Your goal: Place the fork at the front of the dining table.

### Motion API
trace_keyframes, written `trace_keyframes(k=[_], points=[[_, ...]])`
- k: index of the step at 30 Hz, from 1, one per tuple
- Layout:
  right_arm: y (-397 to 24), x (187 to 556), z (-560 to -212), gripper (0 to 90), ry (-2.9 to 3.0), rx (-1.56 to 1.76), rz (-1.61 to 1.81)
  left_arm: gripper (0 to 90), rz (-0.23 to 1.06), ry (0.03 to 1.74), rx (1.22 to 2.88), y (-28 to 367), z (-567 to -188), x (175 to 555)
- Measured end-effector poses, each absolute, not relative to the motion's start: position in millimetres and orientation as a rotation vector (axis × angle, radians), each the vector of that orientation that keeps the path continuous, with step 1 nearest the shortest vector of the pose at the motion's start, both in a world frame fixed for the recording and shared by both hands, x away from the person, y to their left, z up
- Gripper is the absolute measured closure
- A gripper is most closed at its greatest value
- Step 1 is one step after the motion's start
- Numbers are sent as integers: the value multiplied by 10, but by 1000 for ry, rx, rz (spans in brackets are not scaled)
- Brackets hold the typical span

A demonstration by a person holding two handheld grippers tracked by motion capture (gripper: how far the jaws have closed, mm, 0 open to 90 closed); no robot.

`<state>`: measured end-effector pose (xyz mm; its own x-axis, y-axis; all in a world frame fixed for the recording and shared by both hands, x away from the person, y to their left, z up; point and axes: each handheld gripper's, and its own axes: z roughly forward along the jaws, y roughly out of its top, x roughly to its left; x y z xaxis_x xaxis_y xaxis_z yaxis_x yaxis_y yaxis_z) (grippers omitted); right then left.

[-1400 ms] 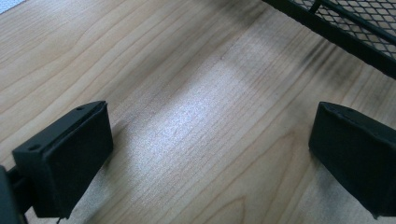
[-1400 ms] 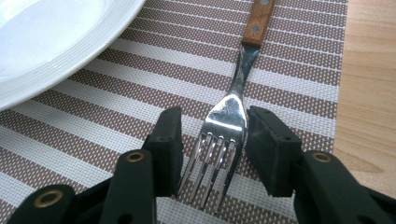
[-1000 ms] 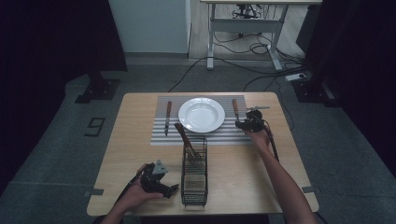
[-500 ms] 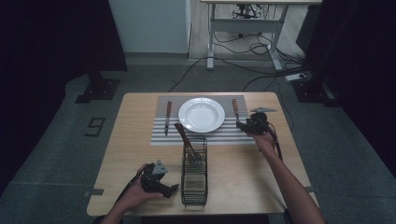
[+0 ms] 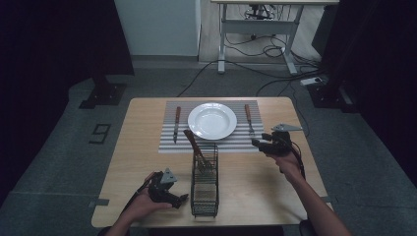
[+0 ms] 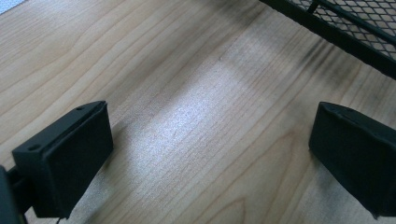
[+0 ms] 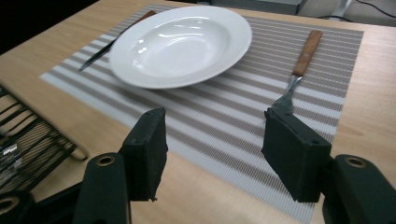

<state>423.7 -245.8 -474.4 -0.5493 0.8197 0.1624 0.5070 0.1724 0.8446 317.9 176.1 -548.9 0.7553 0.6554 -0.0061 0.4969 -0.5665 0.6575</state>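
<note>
On the floor left of the table (image 5: 147,162), a "9" mark (image 5: 101,132), left gripper (image 6: 210,154) and right gripper (image 7: 212,154) fingers released, empty

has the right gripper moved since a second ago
Yes. The right gripper, jaws just opening and empty, has drawn back from the fork toward the table's near edge.

I see bare table (image 5: 142,147) along the left edge. The wire basket (image 5: 204,184) blocks the near middle; the plate (image 5: 212,120) crowds the mat (image 5: 169,142) toward the far edge.
</note>
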Motion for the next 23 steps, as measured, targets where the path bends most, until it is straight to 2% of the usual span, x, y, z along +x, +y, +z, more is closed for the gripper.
trace_keyframes(k=[12,23], points=[[-2417,3608,-4785,390,2216,1159,1391,0,315,859,2293,1761,-5489,3180],[-2368,3629,-4892,389,2252,1182,1350,0,317,863,2292,1760,-5490,3176]])
